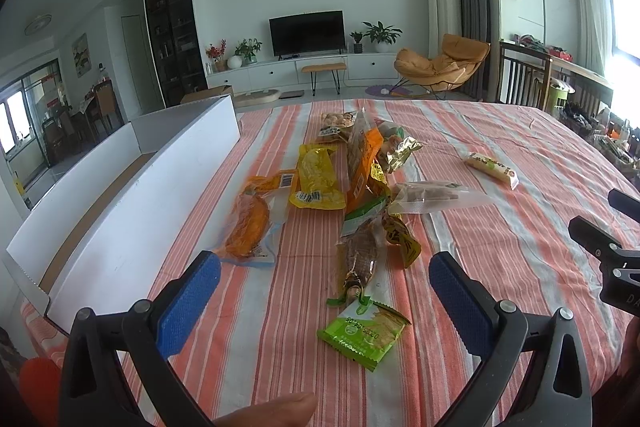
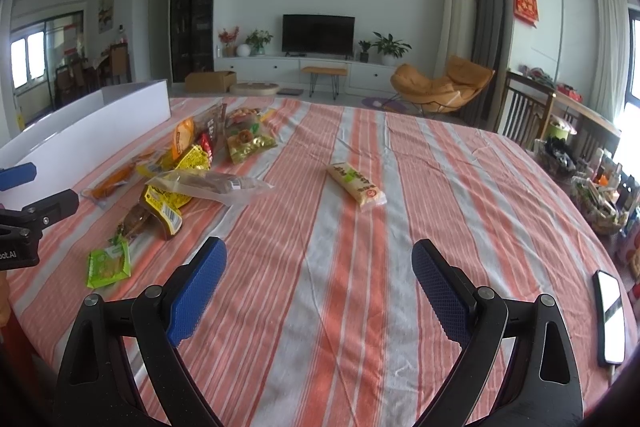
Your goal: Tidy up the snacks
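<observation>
Cream snack bar [image 2: 357, 185] lies flat, long axis running near-right to far-left.

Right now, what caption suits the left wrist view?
Open blue-padded left tool hovers above green snack packet on striped tablecloth.

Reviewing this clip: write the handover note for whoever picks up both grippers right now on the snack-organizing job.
Left gripper: open, empty, hovering over the near end of the snack pile.
Right gripper: open, empty, over bare striped tablecloth.
Things: most packets lie heaped beside the long white box; a green packet sits nearest the left gripper; one pale packet lies alone ahead of the right gripper. A phone lies at the table's right edge.
Done: no snack visible in the part of the box that shows.
Left: all the visible packets are yet to be sorted.
</observation>
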`<state>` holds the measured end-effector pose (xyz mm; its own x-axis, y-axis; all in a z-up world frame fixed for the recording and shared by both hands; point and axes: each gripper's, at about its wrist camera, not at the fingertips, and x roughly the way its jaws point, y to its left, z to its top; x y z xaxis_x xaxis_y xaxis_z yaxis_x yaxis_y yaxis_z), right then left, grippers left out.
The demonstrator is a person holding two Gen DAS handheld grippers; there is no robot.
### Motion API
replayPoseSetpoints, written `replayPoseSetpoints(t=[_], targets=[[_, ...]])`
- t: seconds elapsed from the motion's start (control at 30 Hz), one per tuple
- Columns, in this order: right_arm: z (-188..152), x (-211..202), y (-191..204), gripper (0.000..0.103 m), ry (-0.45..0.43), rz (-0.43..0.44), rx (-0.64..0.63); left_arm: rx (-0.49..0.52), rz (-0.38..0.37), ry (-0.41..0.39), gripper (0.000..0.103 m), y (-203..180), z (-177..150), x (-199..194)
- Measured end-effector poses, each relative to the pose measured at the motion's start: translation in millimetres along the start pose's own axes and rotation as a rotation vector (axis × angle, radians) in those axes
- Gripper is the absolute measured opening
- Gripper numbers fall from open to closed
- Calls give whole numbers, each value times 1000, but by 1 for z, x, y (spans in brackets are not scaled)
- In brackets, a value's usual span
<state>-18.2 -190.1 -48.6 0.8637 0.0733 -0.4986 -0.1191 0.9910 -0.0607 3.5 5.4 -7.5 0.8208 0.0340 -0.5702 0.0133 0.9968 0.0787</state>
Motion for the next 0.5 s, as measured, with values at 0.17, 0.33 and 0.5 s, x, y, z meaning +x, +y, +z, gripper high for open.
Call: replayPoseSetpoints(t=[0.17,0.33,0.5], targets=[[1,0,0,96,2,0,1,0,3,4,103,0,0,0],[2,0,1,96,6,2,-1,7,6,7,103,-1,0,2],[1,0,0,96,2,2,-2,7,7,7,103,-1,0,2]])
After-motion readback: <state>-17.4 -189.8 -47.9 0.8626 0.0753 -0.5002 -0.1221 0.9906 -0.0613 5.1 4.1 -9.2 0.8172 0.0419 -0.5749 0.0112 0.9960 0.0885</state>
